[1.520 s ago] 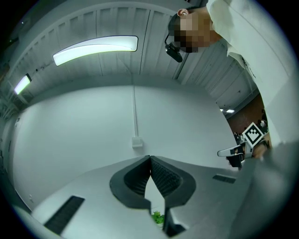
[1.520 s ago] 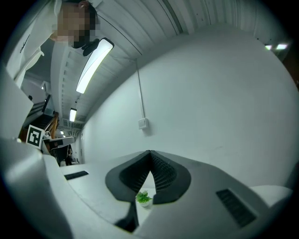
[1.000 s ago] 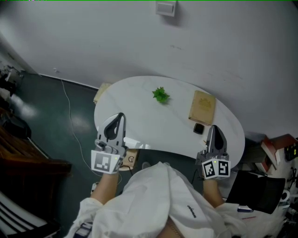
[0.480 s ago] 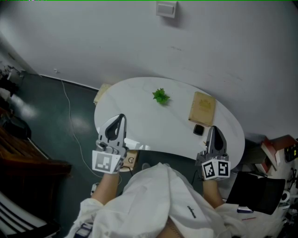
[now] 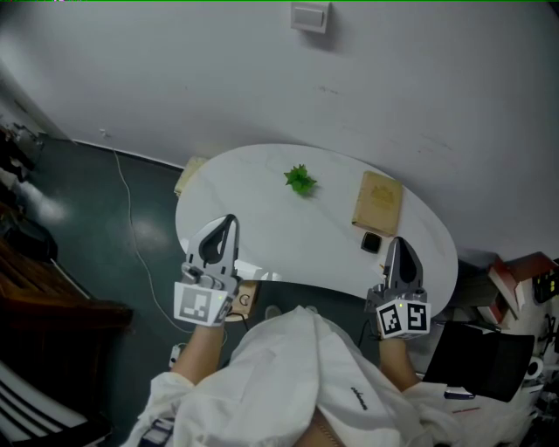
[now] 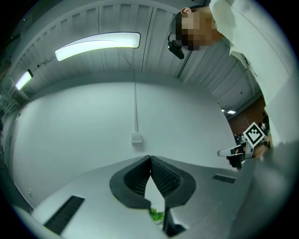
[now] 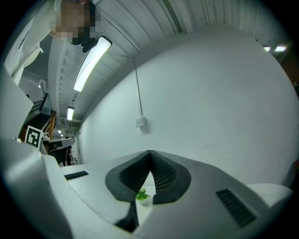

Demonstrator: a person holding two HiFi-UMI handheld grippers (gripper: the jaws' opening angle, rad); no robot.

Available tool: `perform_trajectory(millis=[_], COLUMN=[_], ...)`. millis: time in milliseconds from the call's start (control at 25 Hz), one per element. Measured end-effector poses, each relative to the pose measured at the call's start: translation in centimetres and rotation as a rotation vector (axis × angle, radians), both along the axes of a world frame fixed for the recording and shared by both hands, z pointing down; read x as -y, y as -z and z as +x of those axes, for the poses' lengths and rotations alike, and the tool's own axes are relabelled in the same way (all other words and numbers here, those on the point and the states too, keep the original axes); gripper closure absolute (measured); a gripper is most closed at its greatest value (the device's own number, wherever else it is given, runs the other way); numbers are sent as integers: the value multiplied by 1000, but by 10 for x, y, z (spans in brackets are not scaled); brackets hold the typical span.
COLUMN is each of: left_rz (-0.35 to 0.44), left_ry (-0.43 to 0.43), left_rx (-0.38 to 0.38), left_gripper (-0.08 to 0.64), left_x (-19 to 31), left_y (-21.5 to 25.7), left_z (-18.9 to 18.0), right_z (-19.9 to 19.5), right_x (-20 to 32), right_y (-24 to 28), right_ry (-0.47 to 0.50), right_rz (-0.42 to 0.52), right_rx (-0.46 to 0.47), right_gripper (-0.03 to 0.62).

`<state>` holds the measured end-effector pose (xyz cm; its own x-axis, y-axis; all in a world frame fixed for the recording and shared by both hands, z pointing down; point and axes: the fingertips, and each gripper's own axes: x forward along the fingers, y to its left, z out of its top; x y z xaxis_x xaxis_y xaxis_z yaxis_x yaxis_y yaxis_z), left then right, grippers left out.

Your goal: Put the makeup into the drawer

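The white kidney-shaped table has a curved near edge, and both grippers hang over it. The left gripper is at the table's near left end and the right gripper at its near right end, well apart. The person's white-sleeved body fills the notch of the table between them.

The left gripper's jaws are clenched tip to tip with nothing between them, as the left gripper view shows. The right gripper's jaws are pressed together in the same way and are also empty.

The middle of the table is bare, so the stretch ahead of the left gripper is open. A small green plant stands toward the table's far edge; both gripper views catch it through the gap below the clenched tips.

On the table's right half lies a flat tan box. Whether it has a drawer cannot be told from above. The makeup, a small black square case, sits at the box's near end, just beside the right gripper's tips. Whether they touch cannot be told.

The far edge of the table runs close along a pale wall with a switch plate high up. Left of the table is dark green floor with a thin cable trailing across it. Red and black clutter crowds the table's right end.
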<state>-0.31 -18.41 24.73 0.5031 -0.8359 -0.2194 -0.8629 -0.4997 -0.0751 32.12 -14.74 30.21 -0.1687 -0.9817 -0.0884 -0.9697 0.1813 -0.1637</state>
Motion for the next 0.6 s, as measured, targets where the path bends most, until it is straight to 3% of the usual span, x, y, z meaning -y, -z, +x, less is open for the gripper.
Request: perform_trajectory(millis=[600], left_rz=[-9], left_ry=[-14], left_rx=[0], left_gripper=[534], left_x=[-4], left_y=[-4], left_z=[1], right_z=[-10], right_x=[-1], right_y=[-2], right_ry=[22], right_rz=[-9], right_rx=[4], right_gripper=[575])
